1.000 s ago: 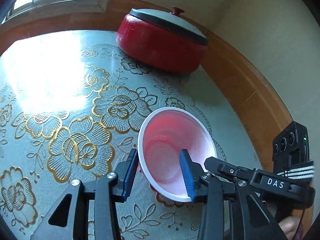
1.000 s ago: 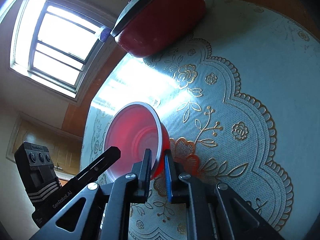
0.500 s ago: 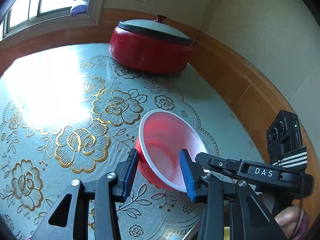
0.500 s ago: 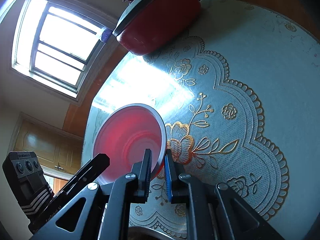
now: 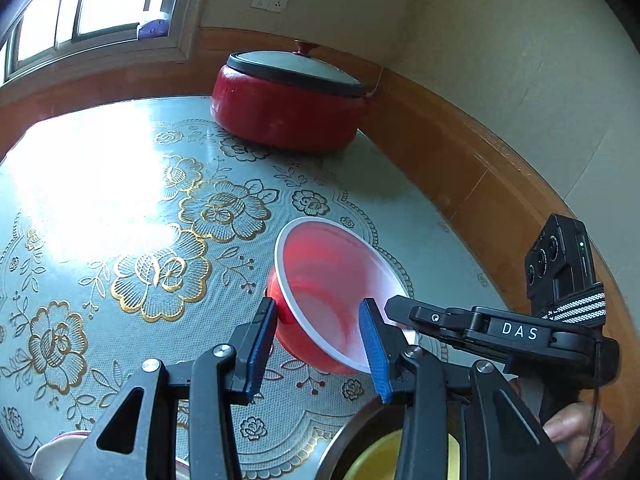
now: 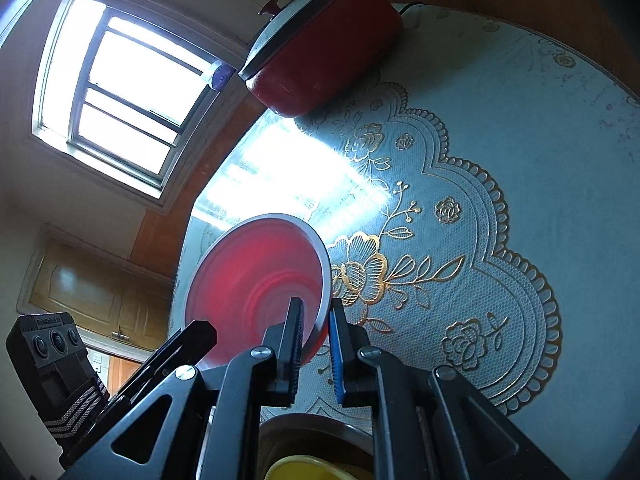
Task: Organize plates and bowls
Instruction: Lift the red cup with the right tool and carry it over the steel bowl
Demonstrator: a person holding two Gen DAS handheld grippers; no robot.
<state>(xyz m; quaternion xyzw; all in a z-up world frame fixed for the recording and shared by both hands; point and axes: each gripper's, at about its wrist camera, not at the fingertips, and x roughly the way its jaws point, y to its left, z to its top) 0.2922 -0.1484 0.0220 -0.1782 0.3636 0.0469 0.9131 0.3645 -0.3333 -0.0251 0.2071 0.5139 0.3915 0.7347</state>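
We are in a home dining room: a surface (image 5: 100,208) under a lace-patterned, gold-flowered cloth stands against wood-panelled walls (image 5: 452,152), with a lidded red cooking pot (image 5: 288,104) at its far edge, wall sockets (image 5: 270,2), a window (image 6: 120,92), and wooden cabinet doors (image 6: 84,292).

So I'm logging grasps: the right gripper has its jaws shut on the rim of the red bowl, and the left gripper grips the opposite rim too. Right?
Not quite. In the left wrist view the left gripper is open, its jaws on either side of the red bowl without closing on it. The right gripper does have its jaws shut on the rim, as the right wrist view shows.
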